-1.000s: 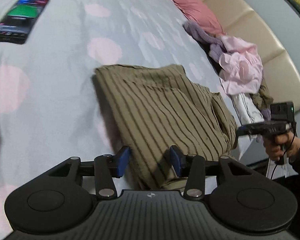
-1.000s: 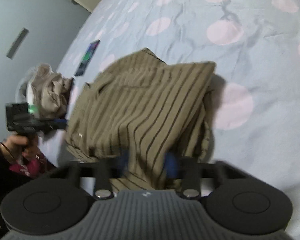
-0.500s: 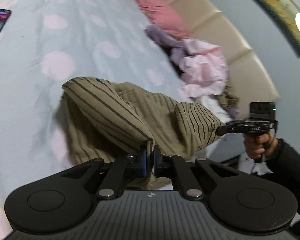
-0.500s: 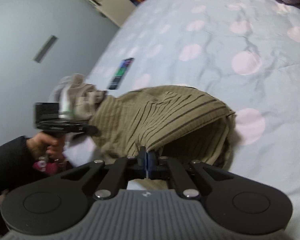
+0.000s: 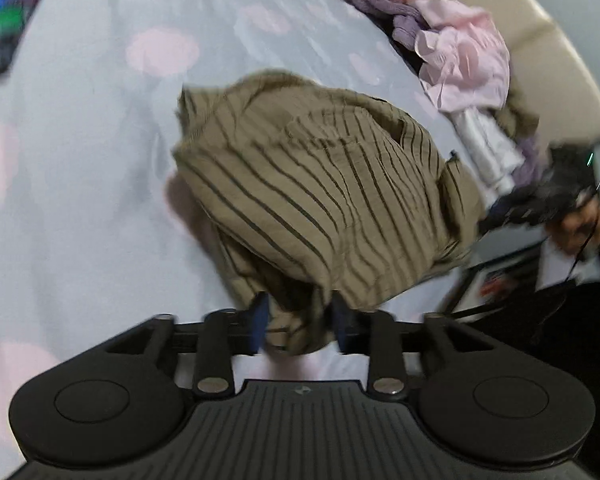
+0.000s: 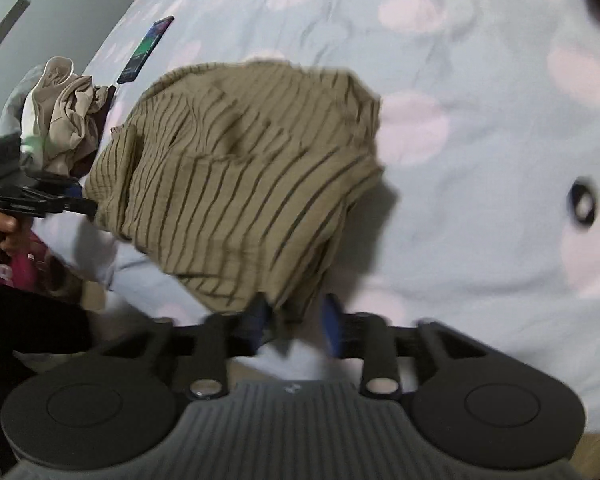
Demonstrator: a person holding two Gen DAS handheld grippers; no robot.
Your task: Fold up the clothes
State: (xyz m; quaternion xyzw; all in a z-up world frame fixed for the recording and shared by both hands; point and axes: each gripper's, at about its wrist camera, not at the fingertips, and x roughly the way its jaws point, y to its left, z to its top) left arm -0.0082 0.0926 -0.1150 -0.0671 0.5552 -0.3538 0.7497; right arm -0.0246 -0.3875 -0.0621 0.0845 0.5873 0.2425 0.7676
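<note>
1. Right now the left gripper has its jaws parting; blue pads w/ a gap, and the near hem of the striped shirt hangs loose between them, not pinched.
2. Same w/ the right gripper: jaws parting, pads apart, a corner of the shirt drooping between them but not clamped.
3. Shirt is olive-tan w/ dark thin stripes, bunched in a rough folded heap, lying on the bed sheet, near the bed's edge.
4. Sheet is pale blue w/ pink dots; in the right view the sheet runs wide beyond the shirt.
5. Left view: the right gripper shows at the shirt's right edge, blurred, w/ a hand on its grip.
6. Right view: the left gripper shows at the shirt's left edge, a hand holding it.
7. Further out, left view: a pile of clothes, pink and purple, sits by a beige headboard.
8. A phone, screen lit, lies on the sheet far left, well apart from the shirt.
9. Right view: phone too, plus a crumpled beige garment near the bed's edge.
</note>
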